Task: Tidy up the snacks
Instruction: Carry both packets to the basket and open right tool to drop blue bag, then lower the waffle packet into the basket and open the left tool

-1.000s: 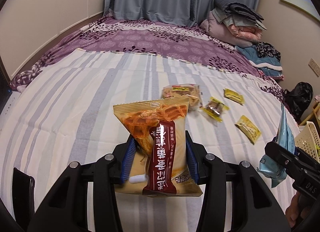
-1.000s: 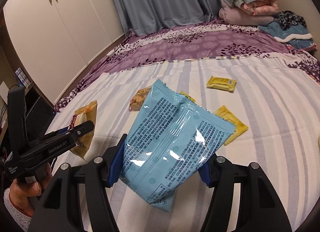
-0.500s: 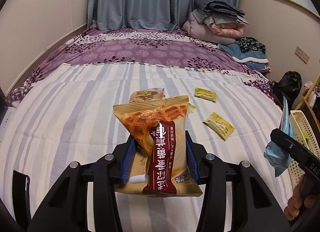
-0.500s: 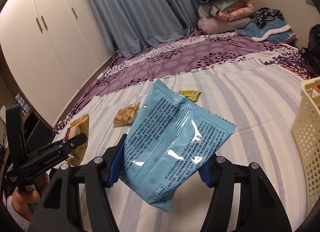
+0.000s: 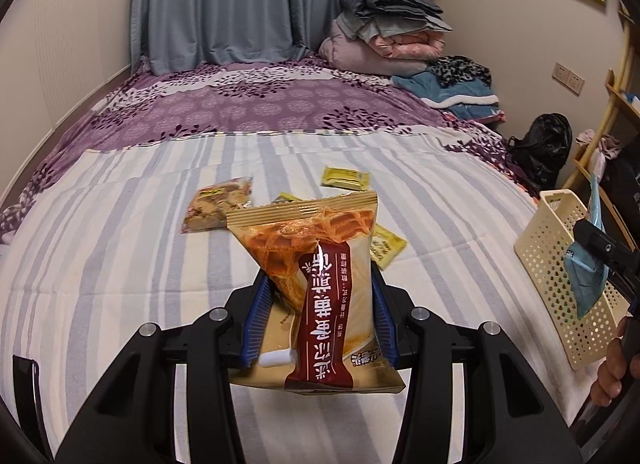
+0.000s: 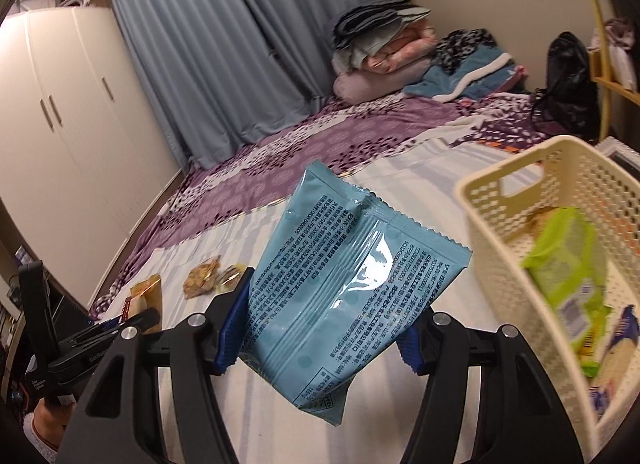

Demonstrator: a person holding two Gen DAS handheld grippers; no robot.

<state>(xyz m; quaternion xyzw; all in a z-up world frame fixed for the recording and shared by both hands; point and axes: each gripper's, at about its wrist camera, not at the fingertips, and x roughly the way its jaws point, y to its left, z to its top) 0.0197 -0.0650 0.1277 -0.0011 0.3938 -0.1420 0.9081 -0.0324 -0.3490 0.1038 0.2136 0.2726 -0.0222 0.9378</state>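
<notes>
Both claws have swung toward the bed's right edge, bringing the cream basket [image 6: 532, 220] close beside the blue packet [image 6: 344, 284]. The right claw [image 6: 320, 334] grips that packet at its lower half, long axis tilted up and leftward, sealed top away from the camera. The left claw [image 5: 318, 324] is clamped on the waffle packet [image 5: 320, 284], upright, above the bed [image 5: 120, 264]. Carrying to the basket seems under way; next, lift the blue packet over the rim and release. Loose snacks [image 5: 218, 210] lie mid-bed.
</notes>
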